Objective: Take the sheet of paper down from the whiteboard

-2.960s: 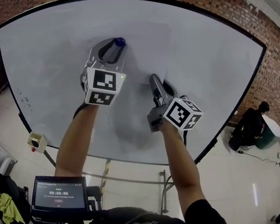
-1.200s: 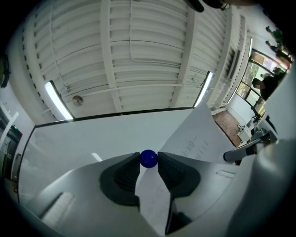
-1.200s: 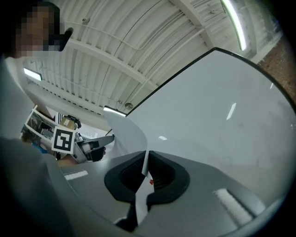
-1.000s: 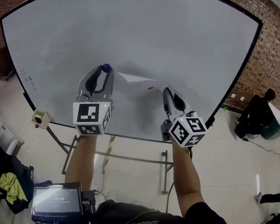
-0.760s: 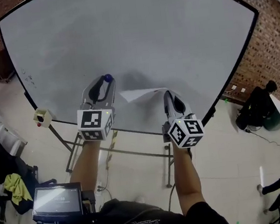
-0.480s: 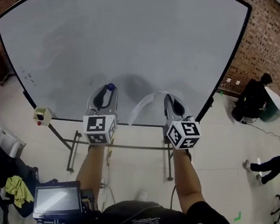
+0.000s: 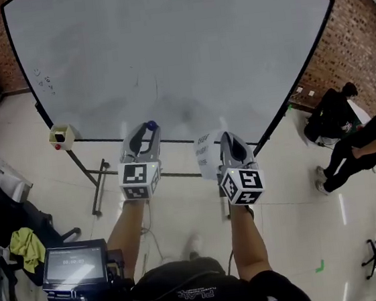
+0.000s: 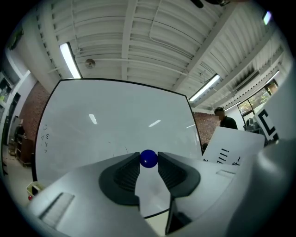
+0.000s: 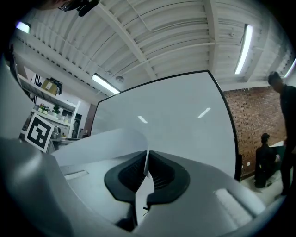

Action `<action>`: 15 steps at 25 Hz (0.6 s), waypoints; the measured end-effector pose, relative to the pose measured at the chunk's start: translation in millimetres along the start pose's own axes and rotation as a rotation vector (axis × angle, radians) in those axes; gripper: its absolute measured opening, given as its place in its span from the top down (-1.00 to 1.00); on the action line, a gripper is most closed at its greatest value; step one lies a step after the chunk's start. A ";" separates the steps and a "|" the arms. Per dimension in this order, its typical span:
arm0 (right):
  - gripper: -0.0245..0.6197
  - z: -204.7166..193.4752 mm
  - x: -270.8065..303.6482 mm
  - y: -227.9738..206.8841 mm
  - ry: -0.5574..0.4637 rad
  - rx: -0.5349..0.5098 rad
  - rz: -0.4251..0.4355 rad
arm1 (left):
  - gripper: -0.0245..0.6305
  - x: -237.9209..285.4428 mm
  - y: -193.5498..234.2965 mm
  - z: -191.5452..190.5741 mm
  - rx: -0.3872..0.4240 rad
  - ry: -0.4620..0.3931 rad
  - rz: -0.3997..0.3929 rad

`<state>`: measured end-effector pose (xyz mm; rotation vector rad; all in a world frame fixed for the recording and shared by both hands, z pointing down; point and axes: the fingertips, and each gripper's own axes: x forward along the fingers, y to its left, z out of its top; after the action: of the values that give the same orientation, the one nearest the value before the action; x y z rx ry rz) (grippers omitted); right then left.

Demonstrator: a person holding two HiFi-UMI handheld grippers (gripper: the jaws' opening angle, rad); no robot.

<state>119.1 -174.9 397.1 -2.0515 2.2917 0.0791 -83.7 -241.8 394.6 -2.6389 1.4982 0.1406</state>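
Observation:
The whiteboard [image 7: 176, 46] stands bare ahead of me, with only faint marks at its left. My right gripper [image 7: 225, 137] is shut on the white sheet of paper [image 7: 205, 156]. The sheet hangs off the board, below its bottom edge, and curls to the left. In the right gripper view the paper [image 9: 101, 141] is pinched edge-on between the black pads. My left gripper [image 7: 148, 128] is shut on a round blue magnet [image 8: 148, 158] held at its fingertips. Both grippers are level with each other, away from the board. The left gripper view shows the printed paper [image 8: 233, 150] at the right.
The board's metal stand [image 7: 97, 184] reaches the floor below the grippers. A small box [image 7: 62, 135] hangs at the board's lower left. A screen [image 7: 73, 264] sits at my lower left. Two people [image 7: 358, 137] are at the right by the brick wall.
Both grippers have come down and back from the board. The paper, earlier lying against the board, now hangs free from the right gripper. A second person has come in at the right.

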 end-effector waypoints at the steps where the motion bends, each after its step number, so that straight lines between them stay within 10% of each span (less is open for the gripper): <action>1: 0.88 -4.5 -8.1 5.4 0.007 -0.001 -0.007 | 0.55 -8.3 -2.7 -6.9 -0.005 0.009 -0.010; 15: 0.89 -38.0 -56.4 34.2 0.064 -0.009 -0.032 | 0.55 -49.2 -52.3 -45.3 -0.018 0.044 -0.098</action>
<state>90.8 -118.4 439.4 -2.1246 2.2983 0.0218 -62.6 -179.5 448.3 -2.7402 1.3835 0.0894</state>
